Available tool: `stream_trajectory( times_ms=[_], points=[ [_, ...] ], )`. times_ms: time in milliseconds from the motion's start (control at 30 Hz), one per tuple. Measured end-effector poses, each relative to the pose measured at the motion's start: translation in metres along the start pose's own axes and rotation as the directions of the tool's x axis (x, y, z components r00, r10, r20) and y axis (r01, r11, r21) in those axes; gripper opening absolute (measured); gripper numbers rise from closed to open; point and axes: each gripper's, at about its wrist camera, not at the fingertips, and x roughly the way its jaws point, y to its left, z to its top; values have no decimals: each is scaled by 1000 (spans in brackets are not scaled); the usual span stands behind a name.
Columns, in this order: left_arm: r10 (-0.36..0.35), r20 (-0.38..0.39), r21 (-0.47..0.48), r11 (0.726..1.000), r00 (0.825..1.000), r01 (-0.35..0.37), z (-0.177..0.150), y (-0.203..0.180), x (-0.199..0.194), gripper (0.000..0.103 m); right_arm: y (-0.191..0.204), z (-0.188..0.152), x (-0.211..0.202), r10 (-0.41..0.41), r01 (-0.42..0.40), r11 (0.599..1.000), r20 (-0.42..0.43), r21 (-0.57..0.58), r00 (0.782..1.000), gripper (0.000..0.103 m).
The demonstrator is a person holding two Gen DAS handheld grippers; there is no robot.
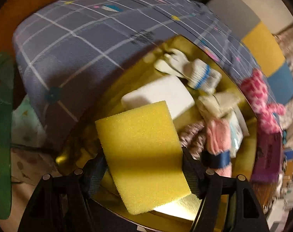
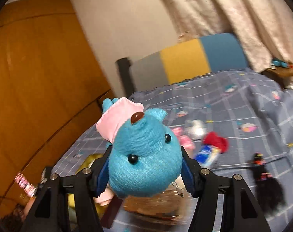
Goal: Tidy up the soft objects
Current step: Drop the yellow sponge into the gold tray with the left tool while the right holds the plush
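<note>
A bed covered in grey-blue grid-patterned cotton sheeting [image 2: 243, 112] fills your room, backed by a padded headboard in grey, yellow and blue panels [image 2: 187, 63], with an orange wooden wardrobe [image 2: 39, 67] at nine o'clock and pale draped curtains [image 2: 233, 13] at one o'clock.

Your left gripper [image 1: 144, 166] points down into a round storage bin with a glossy yellow lining [image 1: 249, 147], clenching one porous yellow rectangular foam sponge [image 1: 142, 154] between its two pads. Inside the bin, at twelve o'clock from that sponge, lies one smooth white foam block [image 1: 161, 94]; beyond it one ribbed white sock with blue stripes [image 1: 200, 73]; at three o'clock one pink knitted piece [image 1: 218, 135]. One fuzzy pink-and-white spotted cloth [image 1: 260, 100] hangs over the rim at two o'clock.

Your right gripper [image 2: 145, 166] grasps one plush turquoise toy animal [image 2: 144, 154], round-bodied, with two black bead eyes, a brown nose and a satin pink bonnet, raised above the bed. On the sheet beyond lie one red fabric piece [image 2: 216, 141] at two o'clock and one black fuzzy item [image 2: 266, 185] at three o'clock.
</note>
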Motion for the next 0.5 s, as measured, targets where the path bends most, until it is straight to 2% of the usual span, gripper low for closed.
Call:
stream_trajectory(
  times_ms=[133,200,400,500],
  points=[
    [18,12,-77,997,1000,-17,7,7,2,75,44,-16,20,87,-91,994,-66,-54,994,63],
    [10,8,-69,998,1000,-9,7,6,1,78,64,-26,33,122,-130,988,-102,-81,987,63],
    [-63,14,-60,996,998,64,1,9,-10,79,107,-57,68,174,-201,973,-216,-114,961,63],
    [-145,22,-88,985,989,146,0,17,-20,79,119,-73,86,173,-213,969,-277,-121,945,63]
  ],
)
